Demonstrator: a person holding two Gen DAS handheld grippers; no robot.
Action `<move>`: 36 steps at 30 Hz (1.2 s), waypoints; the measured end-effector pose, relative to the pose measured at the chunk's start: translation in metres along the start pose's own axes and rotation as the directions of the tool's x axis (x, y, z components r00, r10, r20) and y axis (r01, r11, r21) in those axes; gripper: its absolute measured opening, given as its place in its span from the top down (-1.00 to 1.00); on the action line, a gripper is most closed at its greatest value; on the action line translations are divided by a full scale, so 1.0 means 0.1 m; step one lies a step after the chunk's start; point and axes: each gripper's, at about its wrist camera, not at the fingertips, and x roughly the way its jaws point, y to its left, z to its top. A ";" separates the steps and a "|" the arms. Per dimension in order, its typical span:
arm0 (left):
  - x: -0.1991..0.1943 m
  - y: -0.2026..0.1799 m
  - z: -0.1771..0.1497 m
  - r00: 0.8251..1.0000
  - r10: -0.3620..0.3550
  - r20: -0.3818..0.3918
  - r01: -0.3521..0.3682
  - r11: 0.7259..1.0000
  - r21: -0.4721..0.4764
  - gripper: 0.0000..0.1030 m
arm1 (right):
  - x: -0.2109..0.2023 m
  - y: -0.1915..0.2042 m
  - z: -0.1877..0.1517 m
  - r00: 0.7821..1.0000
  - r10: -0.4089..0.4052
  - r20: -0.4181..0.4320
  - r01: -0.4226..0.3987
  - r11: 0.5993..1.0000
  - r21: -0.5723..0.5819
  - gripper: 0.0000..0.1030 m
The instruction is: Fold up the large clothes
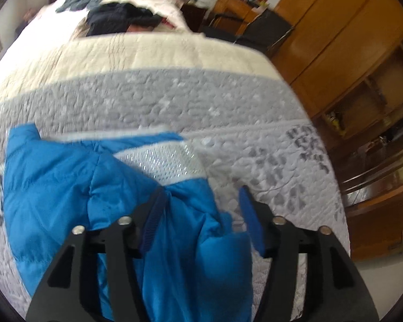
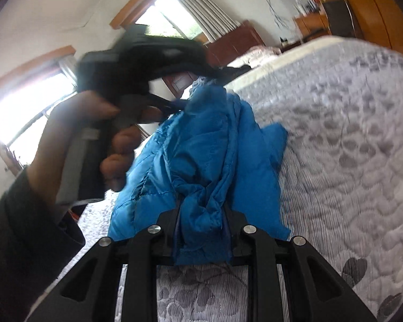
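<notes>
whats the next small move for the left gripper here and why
Probably shut the left gripper on the jacket: its jaws stand open with blue fabric between them, while the right gripper already pinches a bunched fold, so both need a hold before lifting off the bed.

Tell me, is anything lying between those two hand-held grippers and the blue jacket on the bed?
Nothing visible. The right hand-held gripper is already clamped on a bunch of the blue jacket. The left hand-held gripper is open, with jacket fabric between its fingers. The quilt around the jacket is bare; other clothes lie far off.
</notes>
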 end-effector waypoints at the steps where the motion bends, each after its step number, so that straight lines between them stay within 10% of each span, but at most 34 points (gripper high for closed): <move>1: -0.08 -0.02 -0.01 1.000 0.000 0.026 -0.001 1.000 0.022 -0.39 | 0.01 -0.05 -0.01 1.000 0.013 -0.008 -0.012 1.000 0.023 0.53; 9: -0.87 0.37 -0.28 0.988 -0.079 0.132 0.071 0.995 0.062 -0.70 | -0.01 -0.22 0.06 0.993 0.110 -0.049 -0.101 0.984 0.148 0.26; 14: -1.19 0.96 -0.72 0.962 -0.215 0.170 0.220 0.975 -0.014 -0.73 | -0.10 -0.31 0.27 0.960 0.268 -0.083 -0.237 0.933 0.269 -0.60; 18: -1.27 1.29 -1.03 0.920 -0.333 0.208 0.352 0.934 -0.063 -0.73 | 0.04 -0.41 0.63 0.926 0.340 -0.164 -0.270 0.899 0.344 -0.83; 25: -1.25 1.46 -1.32 0.818 -0.512 0.262 0.550 0.830 -0.094 -0.73 | 0.61 -0.43 1.05 0.854 0.415 -0.313 -0.267 0.867 0.421 -0.83; 30: -1.05 1.37 -1.45 0.793 -0.567 0.225 0.596 0.798 -0.091 -0.74 | 0.88 -0.37 1.15 0.853 0.374 -0.365 -0.224 0.892 0.393 -0.79; 36: -0.84 1.32 -1.51 0.767 -0.606 0.208 0.634 0.765 -0.110 -0.74 | 0.90 -0.33 1.16 0.867 0.336 -0.367 -0.218 0.920 0.326 0.39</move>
